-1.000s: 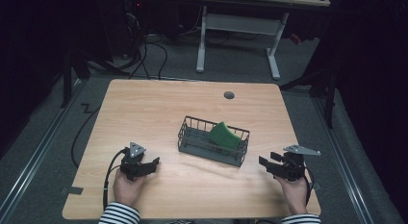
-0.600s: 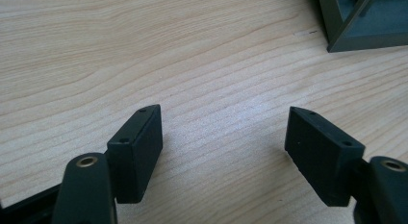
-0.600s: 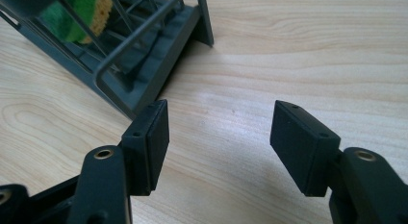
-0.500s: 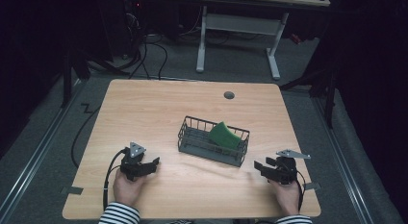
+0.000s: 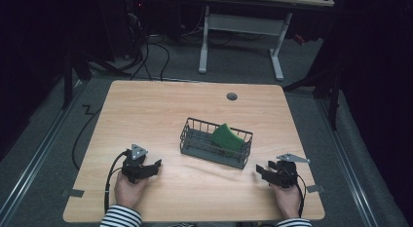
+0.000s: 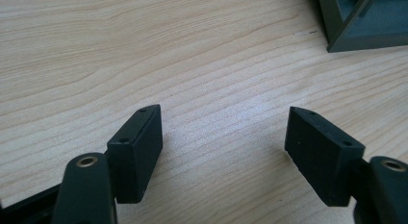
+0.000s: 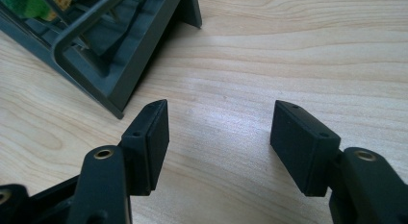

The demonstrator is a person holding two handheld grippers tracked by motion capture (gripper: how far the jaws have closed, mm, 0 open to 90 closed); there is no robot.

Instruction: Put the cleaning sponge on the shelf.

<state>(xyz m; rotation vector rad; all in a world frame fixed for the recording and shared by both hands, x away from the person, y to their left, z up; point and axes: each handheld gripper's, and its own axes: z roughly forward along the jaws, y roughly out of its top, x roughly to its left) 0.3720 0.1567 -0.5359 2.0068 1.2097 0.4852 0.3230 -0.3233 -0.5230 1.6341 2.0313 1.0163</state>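
a: pale wood across the whole table (image 5: 146,110), and in the middle of it a dark wire basket (image 5: 195,144) with a green sponge (image 5: 227,137) inside.

b: and the sponge sits toward the basket's right end, propped on a slant against the wires, upper edge peeking over the rim. probably just too bulky to lie flat in there.

a: which way does it run?

b: its long side looks to follow the basket's own length, and that runs slantwise across the table, far-left to near-right. the raised edge faces away from the person.

a: now the left gripper (image 5: 142,169), near edge, jaws spread wide over bare wood, nothing between them.

b: same for the right gripper (image 5: 271,172), jaws apart and empty, the basket's corner (image 7: 115,106) just beside its left jaw.

a: both hands low, one on each side of the basket. reads like a resting stance to me.
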